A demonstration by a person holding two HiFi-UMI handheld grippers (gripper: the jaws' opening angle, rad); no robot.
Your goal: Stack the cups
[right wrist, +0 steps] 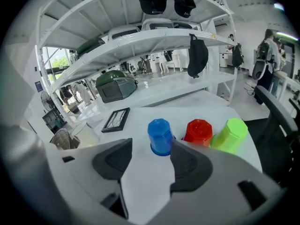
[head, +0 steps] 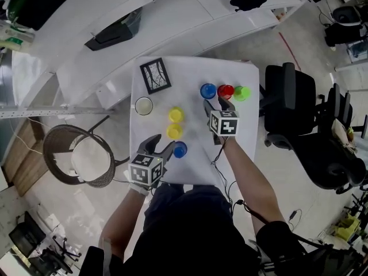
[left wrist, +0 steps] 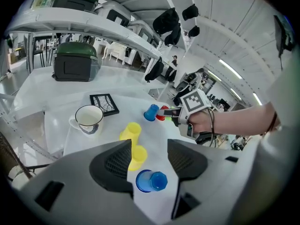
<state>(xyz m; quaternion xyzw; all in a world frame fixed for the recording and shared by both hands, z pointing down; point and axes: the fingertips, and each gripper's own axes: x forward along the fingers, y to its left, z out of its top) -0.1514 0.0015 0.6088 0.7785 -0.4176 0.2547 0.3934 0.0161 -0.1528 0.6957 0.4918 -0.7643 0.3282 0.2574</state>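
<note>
At the near end of the white square table [head: 190,73], the left gripper [head: 162,144] hovers with its jaws spread wide and nothing in them. The near blue plastic cup [left wrist: 151,181], seemingly mouth-down, sits low in the gap, clear of both pads. A careless close here could catch its wall off-centre and skid it toward the table's near edge or tip it over. Just beyond, toward the table's middle, 2 yellow plastic cups [head: 175,131] stand close together, near enough to the left gripper that a sideways drift might topple 1. Further on, the right gripper [right wrist: 150,158] is also wide open and empty. Its tips are just short of the far blue plastic cup [right wrist: 160,136], which stands mouth-down at the table's far right. The likeliest trouble is there. The red plastic cup [right wrist: 198,131] stands just beside that blue one, and the lime-green plastic cup [right wrist: 229,135] touches the red one or nearly does. The outer jaw therefore has a tight slot to enter and may shove red into green and on toward the table's right edge. Such light cups may also squash or pop free under a hard squeeze.
</note>
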